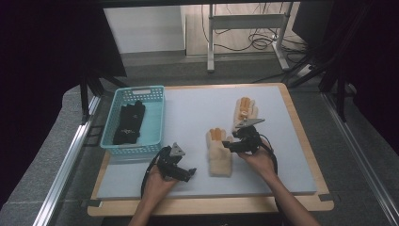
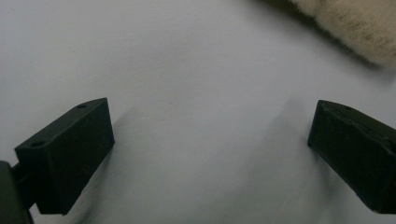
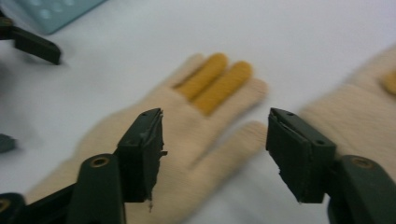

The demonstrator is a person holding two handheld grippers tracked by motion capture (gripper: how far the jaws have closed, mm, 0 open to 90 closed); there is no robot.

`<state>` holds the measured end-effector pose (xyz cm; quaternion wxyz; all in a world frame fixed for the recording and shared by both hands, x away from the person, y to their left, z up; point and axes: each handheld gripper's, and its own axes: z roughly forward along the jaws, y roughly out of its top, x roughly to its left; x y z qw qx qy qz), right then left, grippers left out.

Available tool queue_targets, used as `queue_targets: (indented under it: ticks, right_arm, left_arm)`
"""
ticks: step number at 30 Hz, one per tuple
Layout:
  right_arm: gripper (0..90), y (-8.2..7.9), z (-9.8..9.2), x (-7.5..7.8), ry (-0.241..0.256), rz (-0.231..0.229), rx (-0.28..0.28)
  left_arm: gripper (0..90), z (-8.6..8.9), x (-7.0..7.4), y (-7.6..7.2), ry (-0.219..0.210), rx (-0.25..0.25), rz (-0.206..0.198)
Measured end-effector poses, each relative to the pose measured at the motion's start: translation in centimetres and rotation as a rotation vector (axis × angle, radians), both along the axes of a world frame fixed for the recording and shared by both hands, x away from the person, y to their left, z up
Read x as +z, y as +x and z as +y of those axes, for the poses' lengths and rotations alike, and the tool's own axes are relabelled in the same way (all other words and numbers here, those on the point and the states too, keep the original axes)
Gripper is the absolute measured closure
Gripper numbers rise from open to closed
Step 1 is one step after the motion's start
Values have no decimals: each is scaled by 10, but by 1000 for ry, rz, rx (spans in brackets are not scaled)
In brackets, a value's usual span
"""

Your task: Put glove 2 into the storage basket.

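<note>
Two cream knit gloves with orange fingers lie on the pale mat. The near glove (image 1: 219,153) (image 3: 187,135) lies mid-table, the far glove (image 1: 244,113) (image 3: 359,107) behind it to the right. My right gripper (image 1: 230,143) (image 3: 215,154) hovers open over the near glove's thumb side, jaws either side of the thumb. My left gripper (image 1: 188,173) (image 2: 210,154) is open low over bare mat, just left of the near glove's cuff (image 2: 355,28). A pair of black gloves (image 1: 128,123) lies in the teal basket (image 1: 157,117).
The teal basket stands at the mat's left edge. The mat (image 1: 197,108) rests on a wooden board (image 1: 306,141) with metal rails on both sides. A stand's legs and cables (image 1: 254,37) sit on the floor beyond the table.
</note>
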<state>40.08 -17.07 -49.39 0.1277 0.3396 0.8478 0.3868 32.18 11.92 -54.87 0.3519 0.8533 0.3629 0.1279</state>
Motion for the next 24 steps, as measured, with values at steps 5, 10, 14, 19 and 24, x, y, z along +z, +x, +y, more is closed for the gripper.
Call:
queue_targets:
  ticks: [5, 10, 14, 19, 24]
  right_arm:
    - [427, 12, -19, 0, 2, -6, -49]
    - [443, 27, -36, 3, 4, -24, -109]
    - [443, 43, -48, 5, 4, -46, -164]
    - [443, 65, -58, 3, -12, -62, -214]
    - [442, 85, -61, -1, -10, -56, -243]
  left_arm:
    - [5, 0, 0, 0, 0, 0, 0]
    - [5, 0, 0, 0, 0, 0, 0]
    - [5, 0, 0, 0, 0, 0, 0]
    - [5, 0, 0, 0, 0, 0, 0]
    - [5, 0, 0, 0, 0, 0, 0]
